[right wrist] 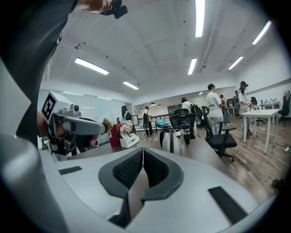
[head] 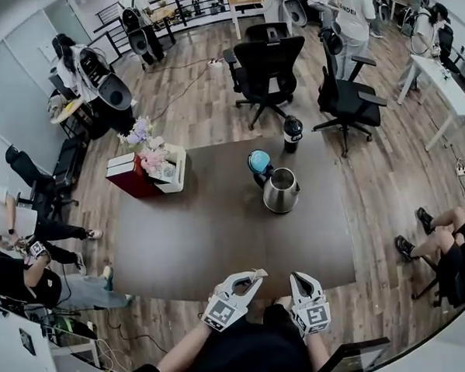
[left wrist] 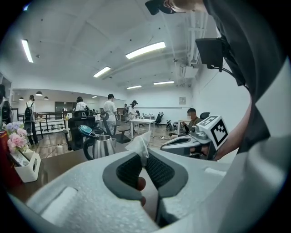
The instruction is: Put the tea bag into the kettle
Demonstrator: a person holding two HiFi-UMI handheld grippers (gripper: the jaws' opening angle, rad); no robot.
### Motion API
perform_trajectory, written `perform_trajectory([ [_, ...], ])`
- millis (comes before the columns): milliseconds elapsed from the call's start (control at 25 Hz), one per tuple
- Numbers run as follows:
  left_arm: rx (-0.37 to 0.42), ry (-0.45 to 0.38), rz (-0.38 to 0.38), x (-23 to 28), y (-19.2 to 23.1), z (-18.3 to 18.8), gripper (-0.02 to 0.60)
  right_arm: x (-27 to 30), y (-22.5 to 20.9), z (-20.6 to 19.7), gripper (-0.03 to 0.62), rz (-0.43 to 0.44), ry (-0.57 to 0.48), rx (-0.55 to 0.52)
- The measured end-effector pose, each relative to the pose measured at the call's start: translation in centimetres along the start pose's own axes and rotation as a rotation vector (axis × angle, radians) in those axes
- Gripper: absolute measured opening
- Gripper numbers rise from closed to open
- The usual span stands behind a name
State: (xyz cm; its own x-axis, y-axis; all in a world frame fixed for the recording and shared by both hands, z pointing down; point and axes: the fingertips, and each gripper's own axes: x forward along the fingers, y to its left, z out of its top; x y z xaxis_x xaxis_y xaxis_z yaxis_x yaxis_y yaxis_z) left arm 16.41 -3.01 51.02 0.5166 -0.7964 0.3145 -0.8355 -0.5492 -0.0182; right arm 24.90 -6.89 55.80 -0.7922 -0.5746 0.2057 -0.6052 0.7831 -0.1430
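A steel kettle (head: 280,191) stands right of the middle of the dark table (head: 196,238), its blue lid (head: 258,161) tipped open. It also shows ahead in the left gripper view as the kettle (left wrist: 103,146) and in the right gripper view as the kettle (right wrist: 174,141). My left gripper (head: 257,277) hovers at the table's near edge, shut on a white tea bag (left wrist: 138,144) that sticks up from between its pads. My right gripper (head: 297,279) is beside it, shut with nothing held; its pads (right wrist: 132,169) meet.
A black bottle (head: 293,132) stands just behind the kettle. A red box (head: 128,175), flowers (head: 146,147) and a white holder (head: 173,167) occupy the table's far left. Office chairs (head: 265,67) stand beyond the table. Several people sit or stand around the room.
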Motion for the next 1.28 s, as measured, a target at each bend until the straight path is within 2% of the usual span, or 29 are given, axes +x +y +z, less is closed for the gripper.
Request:
perform_trajectory([
  [240,-0.021,-0.001,0.018,1.8,-0.8,0.8,0.023,-0.1,-2.4,0.6,0.008,0.029,0.004,-0.021],
  [440,-0.019,-0.022,0.002,2.4,0.6,1.3,0.023,1.8,-2.6,1.4,0.008,0.039,0.004,-0.041],
  [680,-0.058,-0.084,-0.044,2.6,3.7,1.9,0.023,4.3,-0.6,3.7,0.008,0.051,0.009,-0.024],
  [960,-0.034,-0.129,-0.111,3.3,6.7,1.9,0.023,6.6,1.8,4.2,0.008,0.087,0.062,-0.065],
  [1080,-0.055,-0.134,-0.089,3.0,8.0,1.8,0.023,7.6,2.0,3.6,0.008,0.126,0.08,-0.066],
  [1280,-0.081,-0.108,-0.008,3.5,8.9,1.3,0.023,9.3,0.4,4.0,0.008,0.192,0.062,-0.072],
])
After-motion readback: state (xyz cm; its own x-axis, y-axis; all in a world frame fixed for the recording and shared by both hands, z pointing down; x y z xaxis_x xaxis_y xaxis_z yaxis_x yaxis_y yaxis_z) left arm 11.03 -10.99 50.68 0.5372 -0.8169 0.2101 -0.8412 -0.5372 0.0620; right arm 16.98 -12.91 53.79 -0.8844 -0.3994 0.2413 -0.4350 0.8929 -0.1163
